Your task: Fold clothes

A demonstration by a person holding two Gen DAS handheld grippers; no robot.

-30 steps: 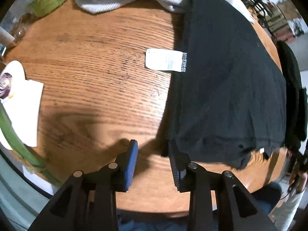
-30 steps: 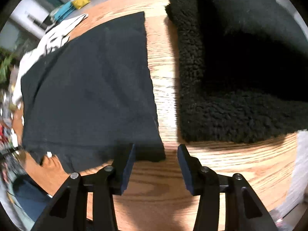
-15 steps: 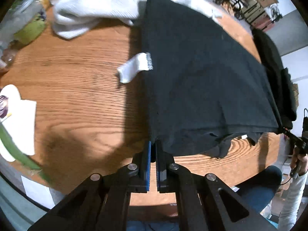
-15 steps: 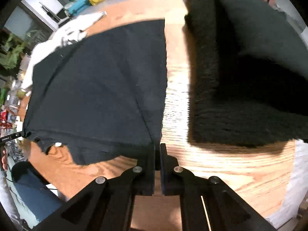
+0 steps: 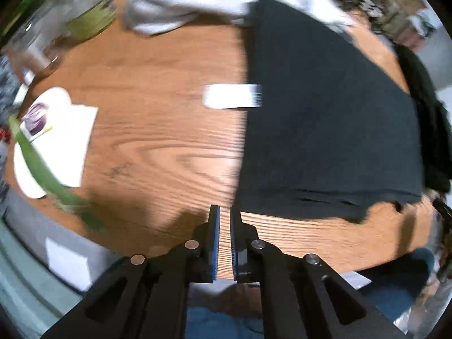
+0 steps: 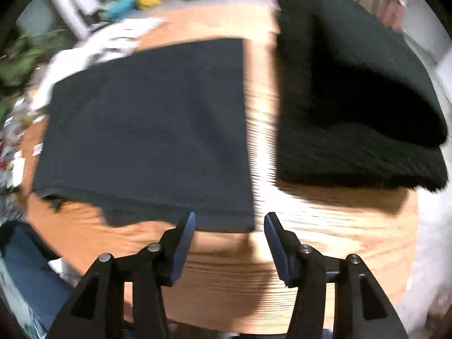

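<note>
Between folds, by the look of it: flat dark navy cotton garment (image 5: pixel 325 118) lies folded to a neat rectangle on the round oak-grain wooden surface (image 5: pixel 158 152), no corner pinched.

Left hand-held gripper (image 5: pixel 223 237) narrow, jaws easing apart, only bare wood in the slit; garment's near corner just beside its tip, not touching. Right hand-held gripper (image 6: pixel 228 243) abt half wide and opening, nothing between jaws; garment's other near corner (image 6: pixel 226 220) sits just ahead of the gap.

Next move prob. either regrip both near corners for another fold, or leave the piece as done; regrip wd need both tips lowered onto the hem edge, pads astride all layers.

Hard to tell: both views motion-blurred. Layer count at near hem unclear. White rectangular care label (image 5: pixel 231 100) pokes out at garment's edge. Thick black fleece pile (image 6: pixel 353 99) close beside, apart. Crumpled white knit cloth (image 5: pixel 180 2) at far rim, partly cut off.
</note>
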